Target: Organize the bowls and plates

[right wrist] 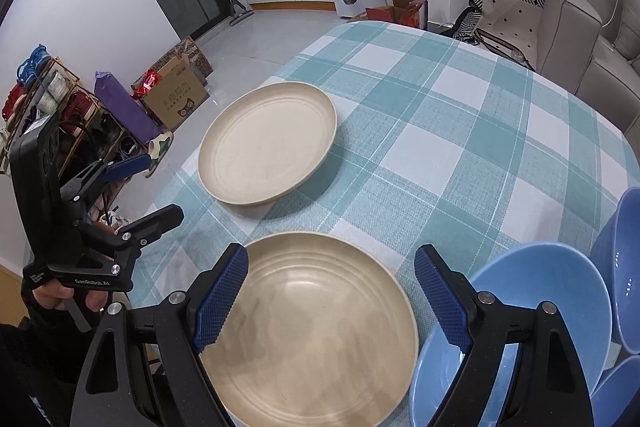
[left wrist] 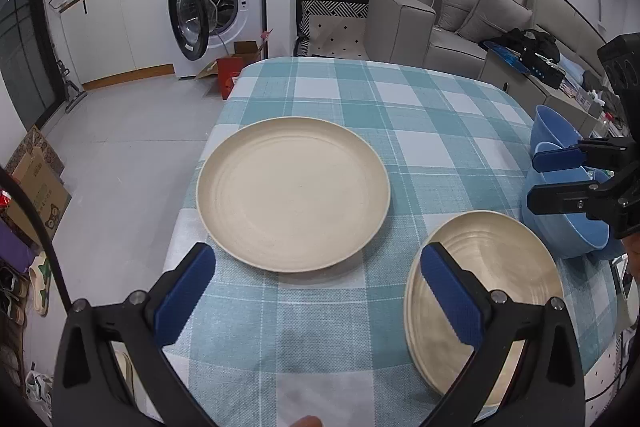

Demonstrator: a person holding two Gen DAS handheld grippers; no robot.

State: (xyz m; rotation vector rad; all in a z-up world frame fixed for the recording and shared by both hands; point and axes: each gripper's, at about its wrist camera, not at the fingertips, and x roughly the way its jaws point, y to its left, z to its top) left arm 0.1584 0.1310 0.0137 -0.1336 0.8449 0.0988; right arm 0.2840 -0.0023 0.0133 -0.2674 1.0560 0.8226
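Right wrist view: right gripper (right wrist: 330,297) spread wide, empty, over the near round cream plate (right wrist: 320,327), glossy blue bowls (right wrist: 540,307) to its right, left gripper (left wrist: 316,287) equally agape.

White "GenRobot.AI" lettering showing on the black body of the left tool (right wrist: 138,195), smaller print beside it staying illegible, Chinese characters on the brown cardboard box (right wrist: 175,95) appearing too small to read

Both wrist views look down close over the checked table (left wrist: 400,99), sharing both cream plates.
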